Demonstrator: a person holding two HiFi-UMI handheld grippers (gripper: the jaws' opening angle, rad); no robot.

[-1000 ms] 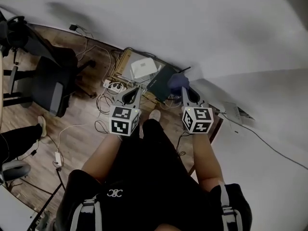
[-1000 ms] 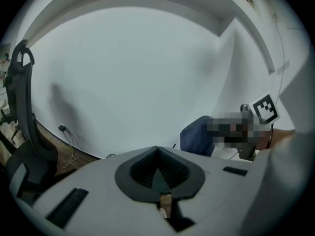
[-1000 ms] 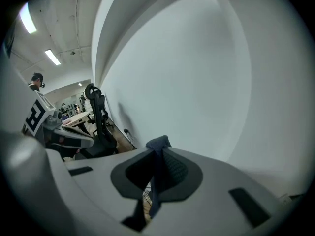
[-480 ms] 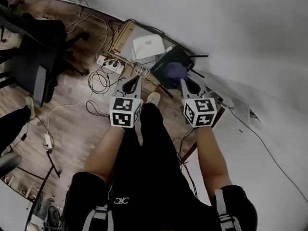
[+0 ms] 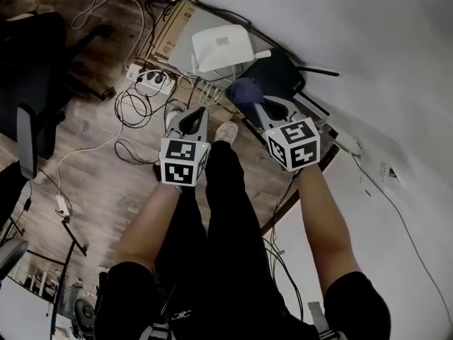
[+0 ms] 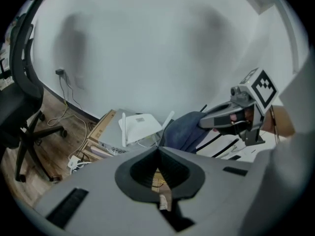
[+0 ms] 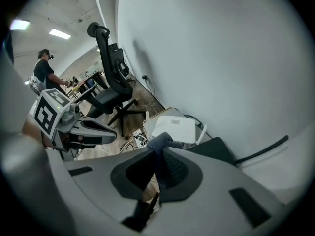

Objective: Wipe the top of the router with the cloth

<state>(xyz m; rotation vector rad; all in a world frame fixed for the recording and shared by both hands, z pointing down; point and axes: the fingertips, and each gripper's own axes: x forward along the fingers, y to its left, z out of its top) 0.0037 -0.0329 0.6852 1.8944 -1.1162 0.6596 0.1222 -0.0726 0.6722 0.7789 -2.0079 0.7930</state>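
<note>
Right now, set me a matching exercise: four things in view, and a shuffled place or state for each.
1 cloth
2 white router
3 left gripper
4 power strip

A shut, empty
B on the wood floor
C pinched by the right gripper
D on a grey box

Pairs: 1-C, 2-D, 3-A, 4-B.

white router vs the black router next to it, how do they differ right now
Colour: the white router is pale, the black router dark. Antennas: the white router's are white, the black router's thin black rods towards the wall. Cover: the white router's top is bare, while the cloth in the right gripper overlaps the black router's near edge. Both lie flat by the wall.
</note>
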